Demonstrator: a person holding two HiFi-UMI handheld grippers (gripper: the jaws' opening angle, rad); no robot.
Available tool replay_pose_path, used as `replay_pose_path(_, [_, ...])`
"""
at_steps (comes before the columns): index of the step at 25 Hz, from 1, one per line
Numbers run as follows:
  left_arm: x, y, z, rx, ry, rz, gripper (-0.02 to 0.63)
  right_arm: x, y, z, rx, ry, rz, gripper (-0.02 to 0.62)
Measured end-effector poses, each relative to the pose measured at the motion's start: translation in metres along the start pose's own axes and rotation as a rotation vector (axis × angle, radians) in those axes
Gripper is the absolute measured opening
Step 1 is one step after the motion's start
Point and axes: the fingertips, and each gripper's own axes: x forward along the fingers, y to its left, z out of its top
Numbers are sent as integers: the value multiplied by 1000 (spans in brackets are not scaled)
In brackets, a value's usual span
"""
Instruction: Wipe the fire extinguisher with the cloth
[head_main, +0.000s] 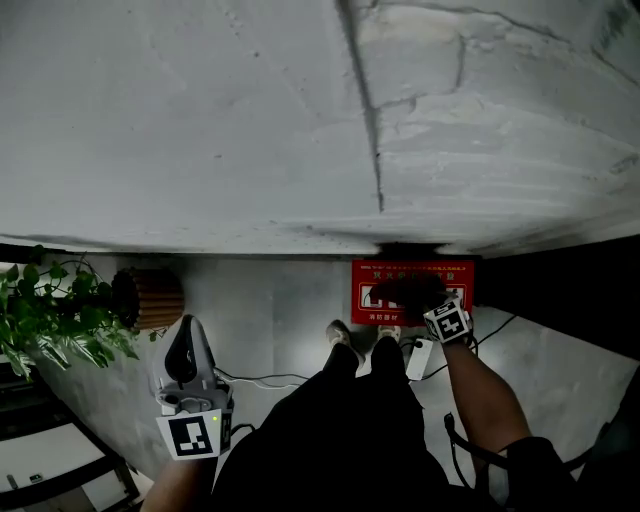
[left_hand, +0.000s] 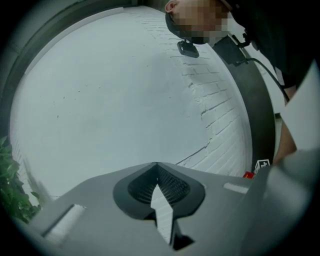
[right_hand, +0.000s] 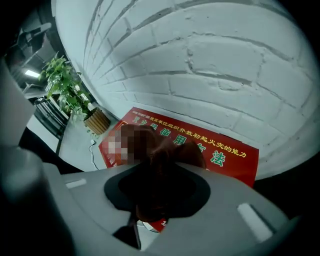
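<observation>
One white-painted brick wall (head_main: 200, 120) fills the upper half of the head view and meets one pale floor (head_main: 260, 310) along a dark edge at its foot. One person stands close to that edge; dark-trousered legs (head_main: 340, 430) and two shoes (head_main: 340, 333) point at the wall.

One red panel (head_main: 460, 280) printed with yellow and white characters stands at the wall's foot, just in front of the shoes. No fire extinguisher body can be told apart from it; only a small red and white patch shows under the right jaws.

To the left stands one leafy plant (head_main: 50, 315), rooted in a single woven pot (head_main: 155, 298) near the wall. A stretch of floor lies between pot and panel, and one white cable (head_main: 265, 380) runs over it.

There are two grippers. The left gripper (left_hand: 156, 166) hangs well apart from the panel, facing the wall, its jaw tips pressed together with nothing between them. The right gripper (right_hand: 160, 170) points down at the panel, clenched on the one dark reddish-brown cloth (right_hand: 175, 157), which bunches out past its jaws and lies over the panel's face.
</observation>
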Motion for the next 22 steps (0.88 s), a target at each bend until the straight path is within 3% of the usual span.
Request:
replay_pose_path(4, [6,-21,2,-47,-18,-46,0,-16,15,5,7,-67,8,193])
replay_pose_path(9, [12,-55,4,-114,-40,-109,0,-67,18,22,20,-220,-17,198])
replay_pose_path(12, [17,-81,8,-145,-68,-159,0,-113,8,44,4,-384,-63,198])
replay_pose_path(14, [25,-100,9,-171,-94,-200,0,-151,4,60,-8,-460,-106,165])
replay_pose_path(16, [35,-123,5,-219,-97,-239,0,-186,-3,63,21,-470,-155,48])
replay_pose_path(18, [45,-148,5,-249,-106,-288,0,-222,-8,64,50,-505,-188,7])
replay_pose_path(22, [57,-189,24,-233,-177,-429,0,-293,-12,68,77,-669,-267,2])
